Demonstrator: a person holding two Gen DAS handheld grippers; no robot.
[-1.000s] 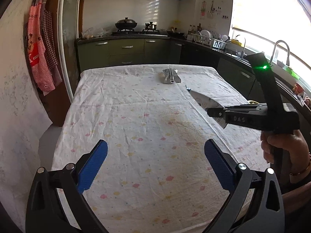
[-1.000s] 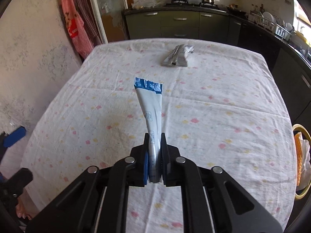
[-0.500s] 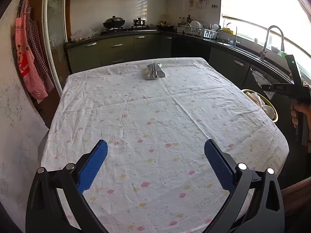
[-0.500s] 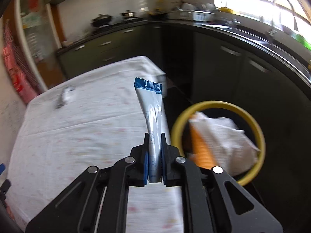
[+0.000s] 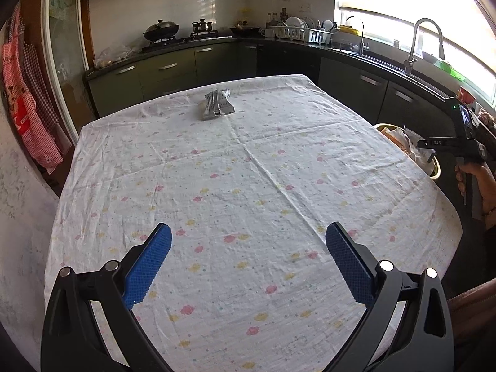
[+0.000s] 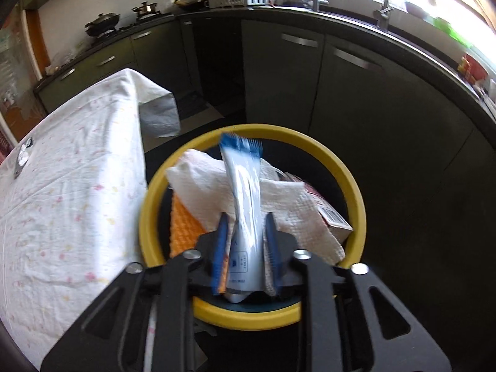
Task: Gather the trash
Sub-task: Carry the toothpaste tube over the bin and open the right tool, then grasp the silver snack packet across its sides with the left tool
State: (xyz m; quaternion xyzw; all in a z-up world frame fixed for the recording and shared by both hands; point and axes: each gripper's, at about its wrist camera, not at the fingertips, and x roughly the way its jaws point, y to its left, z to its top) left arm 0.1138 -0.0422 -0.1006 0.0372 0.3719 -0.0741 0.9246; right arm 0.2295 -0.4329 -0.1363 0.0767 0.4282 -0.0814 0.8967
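Note:
My right gripper (image 6: 245, 226) hangs over the yellow-rimmed trash bin (image 6: 356, 198) beside the table. Its jaws have parted, and the white and blue wrapper (image 6: 243, 186) stands loose and blurred between the fingers. The bin holds a white paper towel (image 6: 297, 204), an orange piece (image 6: 183, 226) and a small box (image 6: 331, 217). My left gripper (image 5: 248, 245) is open and empty, low over the near end of the table. A silver wrapper (image 5: 217, 105) lies at the far end of the table; it also shows in the right wrist view (image 6: 23, 155). The bin (image 5: 434, 170) and the right gripper's body show at the right of the left wrist view.
The table (image 5: 248, 186) has a white flowered cloth. Dark kitchen cabinets (image 6: 356, 93) and a counter with a sink run behind the bin. Red checked aprons (image 5: 28, 108) hang on the left wall. A stove with a pan (image 5: 161, 28) is at the back.
My right gripper has swung from over the table to above the bin, and its jaws have opened off the wrapper. My left gripper has stayed open while its view shifted right.

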